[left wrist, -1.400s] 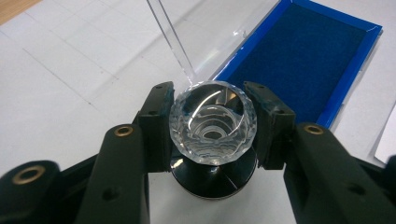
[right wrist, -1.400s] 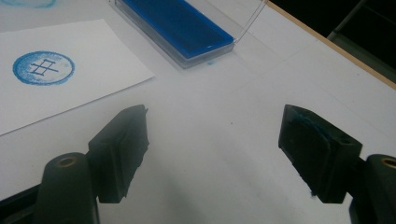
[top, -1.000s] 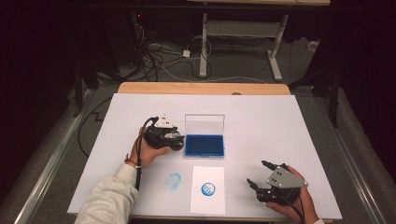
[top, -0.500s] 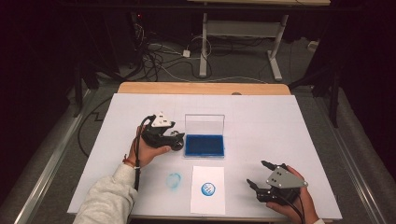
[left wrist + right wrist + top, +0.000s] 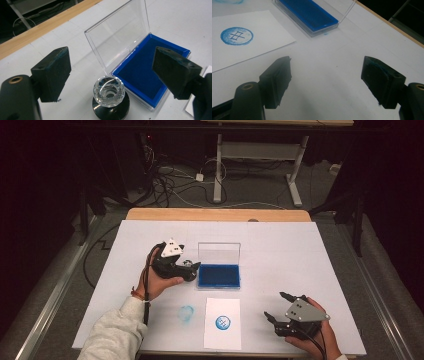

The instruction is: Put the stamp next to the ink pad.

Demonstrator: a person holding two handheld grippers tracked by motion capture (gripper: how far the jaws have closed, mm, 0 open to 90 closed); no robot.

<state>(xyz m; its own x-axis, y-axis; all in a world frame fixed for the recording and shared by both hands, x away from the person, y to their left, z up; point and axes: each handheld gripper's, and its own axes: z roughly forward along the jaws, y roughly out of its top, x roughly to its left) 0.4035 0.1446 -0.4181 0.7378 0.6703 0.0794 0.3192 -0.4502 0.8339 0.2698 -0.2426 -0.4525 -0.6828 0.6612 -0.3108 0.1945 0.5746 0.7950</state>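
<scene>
A stamp (image 5: 109,93) with a faceted clear knob and a black round base stands on the white table, just left of the ink pad. My left gripper (image 5: 112,68) is open, with one jaw on each side of the stamp and neither touching it. In the high view the left gripper (image 5: 191,268) hovers over the stamp (image 5: 189,272). The blue ink pad (image 5: 218,276) lies in a clear case whose lid (image 5: 219,252) stands open. My right gripper (image 5: 275,305) is open near the front right, with nothing between its jaws (image 5: 329,80).
A white sheet (image 5: 223,322) with a round blue stamp print (image 5: 236,36) lies at the front edge. A blue smudge (image 5: 186,314) marks the table to the sheet's left. A wooden strip (image 5: 217,214) runs along the far edge, with cables on the floor beyond.
The left gripper has shifted very slightly beside the ink pad. The right gripper has stayed put.
</scene>
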